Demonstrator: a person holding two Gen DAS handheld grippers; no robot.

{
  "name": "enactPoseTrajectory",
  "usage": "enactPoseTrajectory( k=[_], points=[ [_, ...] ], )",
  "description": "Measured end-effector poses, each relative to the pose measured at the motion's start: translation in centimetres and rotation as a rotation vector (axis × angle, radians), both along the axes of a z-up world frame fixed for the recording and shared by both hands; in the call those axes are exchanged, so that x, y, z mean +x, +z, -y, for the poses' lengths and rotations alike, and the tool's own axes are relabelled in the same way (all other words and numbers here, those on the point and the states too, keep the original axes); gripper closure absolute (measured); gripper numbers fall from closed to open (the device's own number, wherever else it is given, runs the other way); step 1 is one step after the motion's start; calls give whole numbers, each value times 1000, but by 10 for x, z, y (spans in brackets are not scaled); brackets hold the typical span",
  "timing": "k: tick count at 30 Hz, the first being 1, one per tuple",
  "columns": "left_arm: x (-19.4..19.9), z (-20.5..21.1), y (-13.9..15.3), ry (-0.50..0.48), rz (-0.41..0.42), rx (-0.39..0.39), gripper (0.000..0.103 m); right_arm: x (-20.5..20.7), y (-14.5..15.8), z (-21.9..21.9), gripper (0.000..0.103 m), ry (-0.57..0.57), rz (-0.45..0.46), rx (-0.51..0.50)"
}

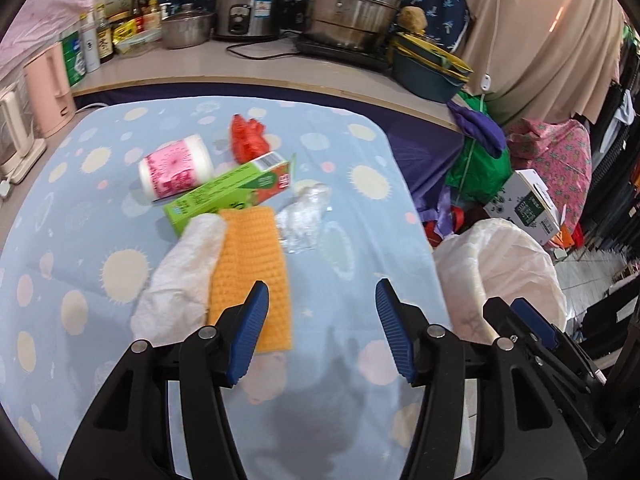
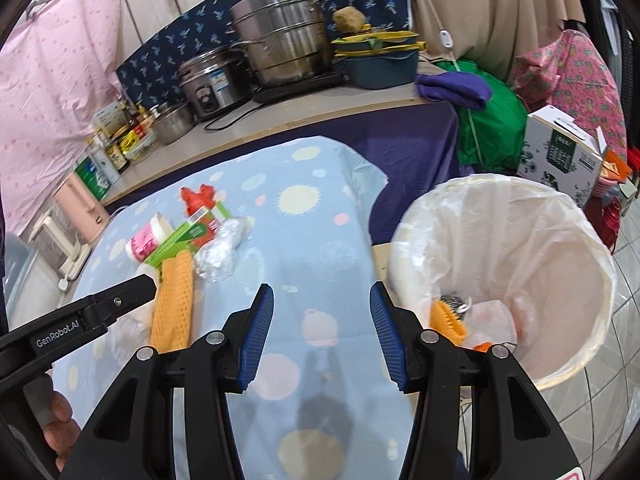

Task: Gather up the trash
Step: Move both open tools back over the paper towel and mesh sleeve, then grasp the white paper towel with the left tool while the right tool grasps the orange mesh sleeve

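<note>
step: reach next trash | left tongs (image 1: 322, 300) spread, empty | right tongs (image 2: 322, 304) spread, empty | trash: yellow cloth (image 1: 252, 272) mid-surface, bin (image 2: 560, 264) off right edge | advice: pinch cloth's near end

"GenRobot.AI" on left gripper (image 2: 120, 300); other labels blurred.

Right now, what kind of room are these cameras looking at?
Most likely a crowded home kitchen corner. A counter behind the table holds a rice cooker, stacked steel steamer pots and sauce bottles; a lined trash bin stands beside the cloth-covered table.
</note>
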State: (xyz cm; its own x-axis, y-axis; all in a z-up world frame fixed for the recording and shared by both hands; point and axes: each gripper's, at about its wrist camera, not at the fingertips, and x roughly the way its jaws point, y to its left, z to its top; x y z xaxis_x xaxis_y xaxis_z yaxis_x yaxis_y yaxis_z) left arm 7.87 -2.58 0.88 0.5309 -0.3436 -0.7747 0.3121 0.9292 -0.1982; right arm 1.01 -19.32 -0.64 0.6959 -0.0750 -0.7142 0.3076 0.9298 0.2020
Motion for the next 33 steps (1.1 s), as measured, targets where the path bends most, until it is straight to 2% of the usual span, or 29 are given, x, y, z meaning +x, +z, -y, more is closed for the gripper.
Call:
enactPoseTrajectory(
  k=[4,11,17,24,33],
  points=[
    [4,-29,-7,52,-4,13,44,13,-6,-24,54,55,-23,-2],
    [17,-80,-21,148,-40,20,44,37,-23,-64,54,148,-58,14],
    [24,-104,-32,185,-68,20,44,58,-38,-94,54,213,-89,21],
    [32,-111,-42,182,-101,1,42,76,-54,-116,54,259,-119,16],
    [41,-103,-59,159,-148,-6,41,85,-75,-117,54,273,-163,39]
  ],
)
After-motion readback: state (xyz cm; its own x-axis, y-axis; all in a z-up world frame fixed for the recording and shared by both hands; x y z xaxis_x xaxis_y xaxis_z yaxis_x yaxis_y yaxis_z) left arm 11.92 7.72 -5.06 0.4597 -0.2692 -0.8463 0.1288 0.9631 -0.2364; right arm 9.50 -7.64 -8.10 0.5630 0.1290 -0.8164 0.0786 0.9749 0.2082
